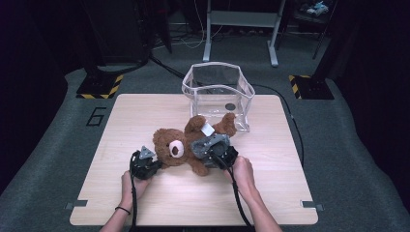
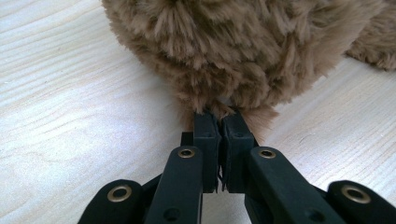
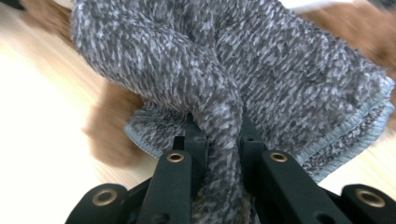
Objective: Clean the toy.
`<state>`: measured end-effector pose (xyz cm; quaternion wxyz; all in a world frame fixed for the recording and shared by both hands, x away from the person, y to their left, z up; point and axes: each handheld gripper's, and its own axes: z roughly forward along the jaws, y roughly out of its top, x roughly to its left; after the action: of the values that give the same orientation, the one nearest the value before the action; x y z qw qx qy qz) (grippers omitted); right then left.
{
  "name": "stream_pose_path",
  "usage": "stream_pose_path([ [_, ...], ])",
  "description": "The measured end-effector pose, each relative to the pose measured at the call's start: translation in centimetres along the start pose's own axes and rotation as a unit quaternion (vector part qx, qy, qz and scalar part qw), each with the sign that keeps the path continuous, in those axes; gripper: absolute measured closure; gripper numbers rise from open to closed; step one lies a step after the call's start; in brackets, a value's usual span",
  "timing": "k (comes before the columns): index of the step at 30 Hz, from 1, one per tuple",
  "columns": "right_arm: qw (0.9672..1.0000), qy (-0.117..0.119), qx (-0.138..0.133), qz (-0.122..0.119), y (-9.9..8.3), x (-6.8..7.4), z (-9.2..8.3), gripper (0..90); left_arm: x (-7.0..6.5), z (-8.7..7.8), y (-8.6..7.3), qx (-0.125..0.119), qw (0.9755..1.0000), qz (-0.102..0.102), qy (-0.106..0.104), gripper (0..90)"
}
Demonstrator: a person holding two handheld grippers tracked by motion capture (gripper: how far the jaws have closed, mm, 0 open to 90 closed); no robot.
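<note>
A brown teddy bear (image 1: 180, 143) lies on its back in the middle of the wooden table (image 1: 135, 111), head toward the person. A grey knitted garment (image 1: 209, 145) covers its belly. My left gripper (image 1: 153, 165) sits at the bear's left side, shut on a tuft of its brown fur (image 2: 219, 108). My right gripper (image 1: 220, 155) is over the bear's body, shut on a bunched fold of the grey knit (image 3: 219, 116), which runs down between the black jaws. A white tag (image 1: 207, 129) shows on the bear near its legs.
A clear plastic bin (image 1: 217, 94) with soft walls stands open at the table's far edge, just beyond the bear's feet. A dark floor with cables and stand bases surrounds the table. Bare wood lies to the left, right and front.
</note>
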<state>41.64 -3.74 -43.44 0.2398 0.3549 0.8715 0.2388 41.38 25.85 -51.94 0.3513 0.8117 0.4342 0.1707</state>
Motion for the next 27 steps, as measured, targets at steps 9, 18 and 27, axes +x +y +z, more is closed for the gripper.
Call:
stream_pose_path([
  [9,0.9986,-0.019,0.026,0.043,-3.6,-2.8,-0.5,79.7,0.1,-0.1,0.1,0.008,1.0,0.005,-0.001,86.4],
  [18,0.9965,-0.029,0.024,0.075,-5.9,-3.9,-1.5,79.7,0.1,0.0,0.1,0.003,1.0,-0.001,0.002,86.4],
  [27,0.9993,0.002,-0.035,0.012,-1.2,0.8,-3.4,79.7,0.1,0.0,0.1,0.006,1.0,-0.001,0.002,86.3],
])
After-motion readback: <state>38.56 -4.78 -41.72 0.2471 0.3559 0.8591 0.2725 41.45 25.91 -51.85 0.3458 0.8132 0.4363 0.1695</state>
